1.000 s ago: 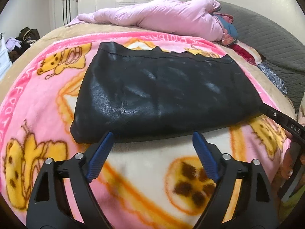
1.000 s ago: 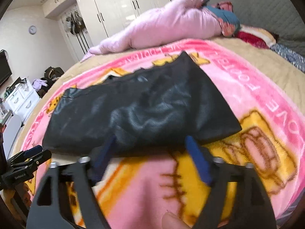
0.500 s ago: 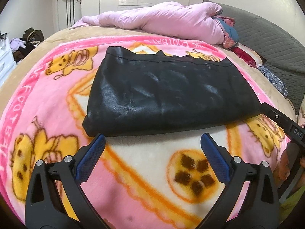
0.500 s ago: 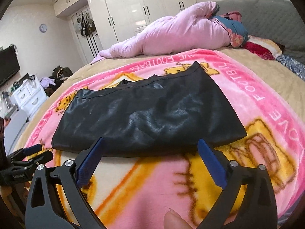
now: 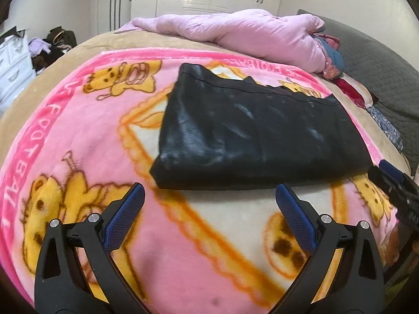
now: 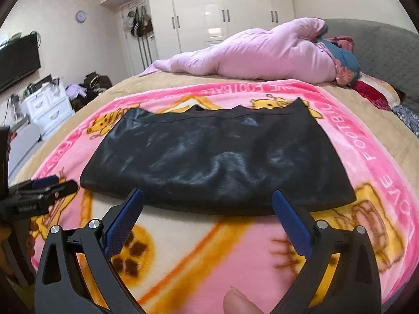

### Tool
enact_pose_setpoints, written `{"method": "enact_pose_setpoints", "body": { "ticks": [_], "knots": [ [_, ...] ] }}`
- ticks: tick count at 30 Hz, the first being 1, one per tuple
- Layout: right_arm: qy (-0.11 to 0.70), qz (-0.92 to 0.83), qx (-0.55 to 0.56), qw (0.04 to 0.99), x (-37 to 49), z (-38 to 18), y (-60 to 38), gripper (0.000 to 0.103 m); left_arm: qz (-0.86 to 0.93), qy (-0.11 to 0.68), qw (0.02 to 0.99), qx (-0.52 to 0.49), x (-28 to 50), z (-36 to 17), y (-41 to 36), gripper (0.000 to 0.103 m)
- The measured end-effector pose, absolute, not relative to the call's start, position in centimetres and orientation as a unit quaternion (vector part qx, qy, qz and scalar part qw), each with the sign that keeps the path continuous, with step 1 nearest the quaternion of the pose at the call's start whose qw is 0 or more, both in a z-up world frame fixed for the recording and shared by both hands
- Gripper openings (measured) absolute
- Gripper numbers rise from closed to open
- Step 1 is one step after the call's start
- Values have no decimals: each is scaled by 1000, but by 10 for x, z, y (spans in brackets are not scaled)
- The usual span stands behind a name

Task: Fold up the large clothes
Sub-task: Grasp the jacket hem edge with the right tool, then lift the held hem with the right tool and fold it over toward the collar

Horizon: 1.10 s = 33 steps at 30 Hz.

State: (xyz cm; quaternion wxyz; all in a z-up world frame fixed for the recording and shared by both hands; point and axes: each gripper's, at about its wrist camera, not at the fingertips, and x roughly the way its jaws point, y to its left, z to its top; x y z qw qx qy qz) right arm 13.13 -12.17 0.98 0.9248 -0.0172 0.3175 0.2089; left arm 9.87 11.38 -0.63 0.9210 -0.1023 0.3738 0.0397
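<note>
Both hand-held grippers [image 5: 209,198] [image 6: 208,204] back from folded black garment [image 5: 256,136], spread, empty.

Both tools spread wide, nothing between the fingers.

Left tool [image 5: 209,198] pointed downward at a slant, its blue-padded fingers [image 5: 125,217] spread to full width and gripping nothing; its tip also appeared at the left edge of the right wrist view. Right tool [image 6: 208,204] was likewise angled down, pads [image 6: 293,225] wide apart and empty; its tip showed at the right edge of the left wrist view. A fingertip [image 6: 239,301] of the person sat at the bottom edge of the right wrist view.
</note>
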Motion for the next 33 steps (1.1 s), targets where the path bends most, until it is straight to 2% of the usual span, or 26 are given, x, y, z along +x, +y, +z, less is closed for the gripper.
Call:
{"method": "enact_pose_setpoints", "body": {
  "ticks": [9, 14, 16, 18, 19, 20, 21, 24, 31, 33],
  "knots": [
    [325, 216, -46, 919, 132, 1, -95, 98, 52, 374, 914, -149, 110, -21, 149, 94],
    [332, 207, -35, 919, 145, -2, -97, 97, 26, 371, 903, -215, 125, -30, 165, 94],
    [342, 208, -21, 916, 154, -4, -100, 85, 15, 366, 898, -242, 132, -33, 171, 93],
    [352, 205, -17, 913, 163, -6, -100, 57, 13, 370, 891, -261, 142, -36, 176, 93],
    [355, 203, -19, 912, 167, -7, -100, 50, 11, 372, 889, -269, 148, -38, 179, 93],
    [361, 198, -22, 911, 174, -10, -99, 34, 10, 375, 886, -274, 153, -40, 181, 93],
    [364, 196, -23, 910, 177, -12, -98, 23, 13, 381, 881, -279, 160, -43, 184, 93],
    [378, 199, -18, 904, 191, -17, -95, 11, 7, 393, 872, -292, 176, -50, 188, 93],
    [425, 211, -19, 880, 226, -40, -79, 7, -8, 399, 867, -298, 198, -64, 186, 93],
    [445, 213, -9, 870, 234, -54, -80, 7, -11, 394, 869, -298, 201, -64, 184, 80]
  ]
}}
